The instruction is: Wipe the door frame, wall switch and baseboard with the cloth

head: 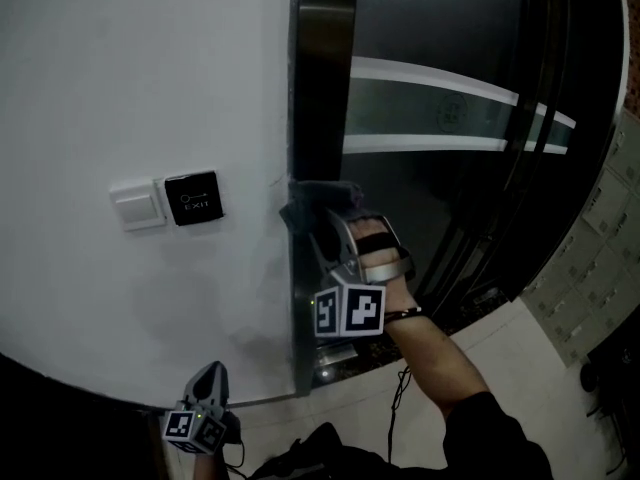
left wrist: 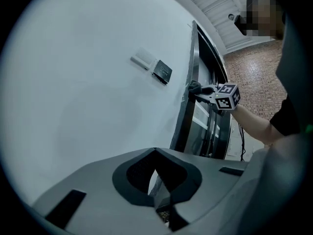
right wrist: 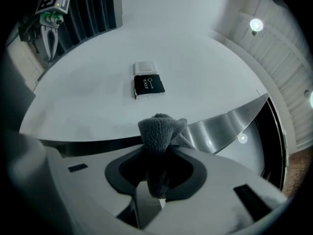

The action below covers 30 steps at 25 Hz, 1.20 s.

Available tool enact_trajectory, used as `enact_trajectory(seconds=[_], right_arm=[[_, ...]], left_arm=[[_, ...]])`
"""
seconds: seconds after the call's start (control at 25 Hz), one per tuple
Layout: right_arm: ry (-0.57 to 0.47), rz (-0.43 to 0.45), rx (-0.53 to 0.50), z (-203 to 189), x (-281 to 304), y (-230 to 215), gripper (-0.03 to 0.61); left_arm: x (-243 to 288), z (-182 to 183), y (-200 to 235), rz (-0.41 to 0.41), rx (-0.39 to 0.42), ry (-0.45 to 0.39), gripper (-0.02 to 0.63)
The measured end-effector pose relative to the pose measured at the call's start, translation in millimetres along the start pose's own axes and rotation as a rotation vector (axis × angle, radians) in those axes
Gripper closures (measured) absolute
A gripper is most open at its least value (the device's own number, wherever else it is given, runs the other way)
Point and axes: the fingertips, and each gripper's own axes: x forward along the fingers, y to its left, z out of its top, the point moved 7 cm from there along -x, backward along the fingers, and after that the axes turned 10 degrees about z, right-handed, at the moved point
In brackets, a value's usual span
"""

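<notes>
Head view: R gripper (head: 322,230) sits at frame centre, fingers clamped on the grey cloth (head: 318,200). Cloth is bunched and pressed vs the dark metal door frame (head: 320,88), right where the frame meets the white wall (head: 150,68). To the left of it, approx same height, are 2 wall plates side by side: white wall switch (head: 138,206) and black exit button (head: 194,198), both apart from the cloth. Glass door (head: 450,118) w/ a pale band fills the upper right. L gripper (head: 208,376) hangs low at bottom left, near the wall, well apart from the cloth.

Right gripper view: cloth wad sticks up from between the fingers, w/ the steel frame edge just behind it and the 2 plates above.

Left gripper view: fingers together, nothing btwn them.
</notes>
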Motion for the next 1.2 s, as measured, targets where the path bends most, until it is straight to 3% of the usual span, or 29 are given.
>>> enact_trajectory(seconds=[0.16,0.32,0.68,0.92,1.2], right_arm=[[-0.006,-0.005,0.017,-0.7,1.6,12.2,0.482],[0.006,0.031,0.033,-1.9,1.0,25.2,0.483],[0.014,0.073,0.049,-9.2,-0.5,70.0,0.482],[0.028,0.114,0.07,-15.3,1.3,97.9,0.482],[0.046,0.16,0.06,-21.0,2.5,131.2,0.48]], left_arm=[[-1.1,4.3,3.4,0.043,0.053,0.011,0.623],[-3.9,5.2,4.1,0.064,0.052,0.012,0.623],[-5.8,-4.6,3.4,0.024,0.04,0.065,0.623],[-5.0,-9.7,11.1,0.037,0.062,0.097,0.623],[-8.7,-12.3,9.1,0.027,0.031,0.114,0.622]])
